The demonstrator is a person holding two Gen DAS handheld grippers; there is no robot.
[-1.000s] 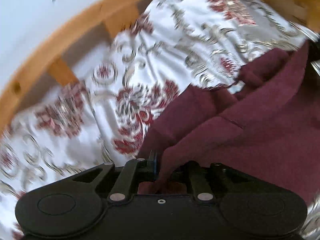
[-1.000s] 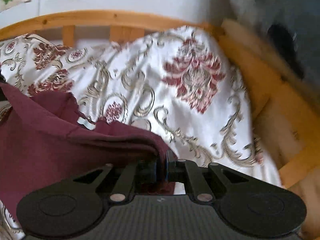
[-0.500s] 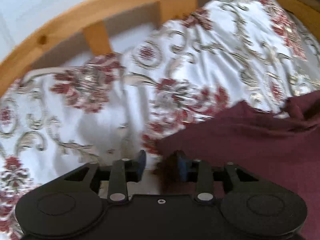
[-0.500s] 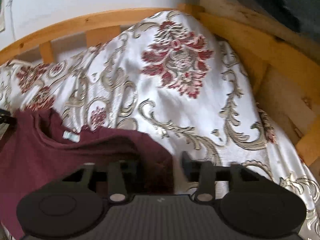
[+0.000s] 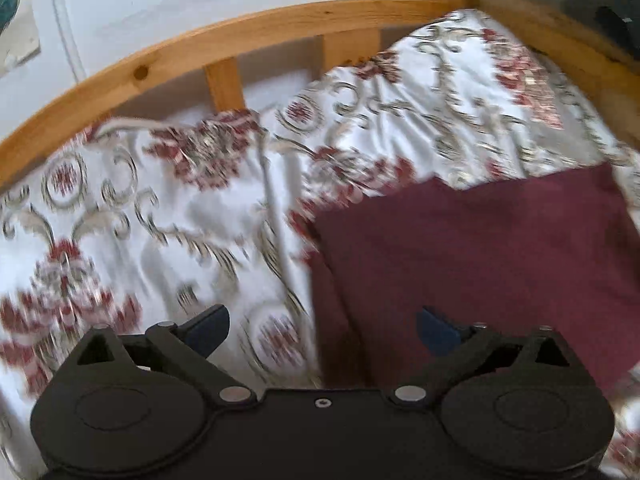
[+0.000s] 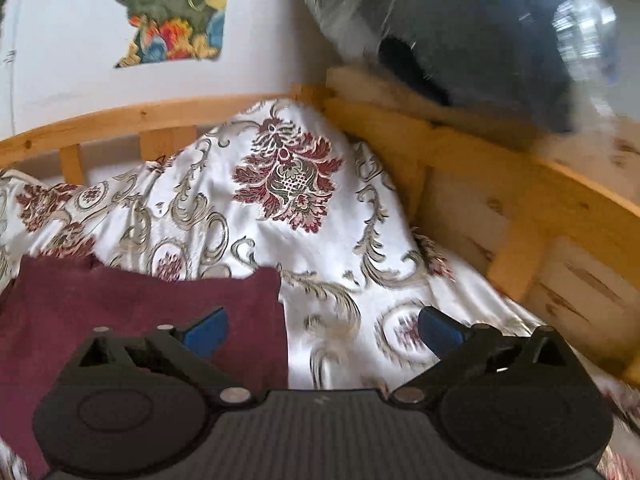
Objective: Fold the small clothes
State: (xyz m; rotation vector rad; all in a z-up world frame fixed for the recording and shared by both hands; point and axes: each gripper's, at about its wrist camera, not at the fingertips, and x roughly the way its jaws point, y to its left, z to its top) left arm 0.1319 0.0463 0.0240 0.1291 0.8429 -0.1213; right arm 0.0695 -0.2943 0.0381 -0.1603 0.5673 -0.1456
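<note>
Both grippers released, maroon fabric garment down flat.
Left gripper point(image 5: 322, 330) and right gripper point(image 6: 323, 330) jaws just opened wide, gripping nothing; garment point(image 5: 480, 256) lies on floral white bedspread point(image 6: 280, 216), pine bed rail point(image 5: 240, 40) far, wall poster point(image 6: 172, 12) beyond.

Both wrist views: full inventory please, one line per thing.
Maroon knit garment: one, dark red, lying flat on the bedspread, right in the left wrist view, left in the right wrist view.
White floral satin bedspread: one, white with red and gold pattern, covering the bed.
Wooden bed frame: one, light pine, slatted, around the bedspread.
Colourful wall picture: one, multicolour, on the white wall.
Dark blue bundle: one, blurred, above the right-hand rail.
Left gripper: one, black with blue pads, open, jaws just opened, nothing pressed.
Right gripper: one, same, open, jaws just opened.
</note>
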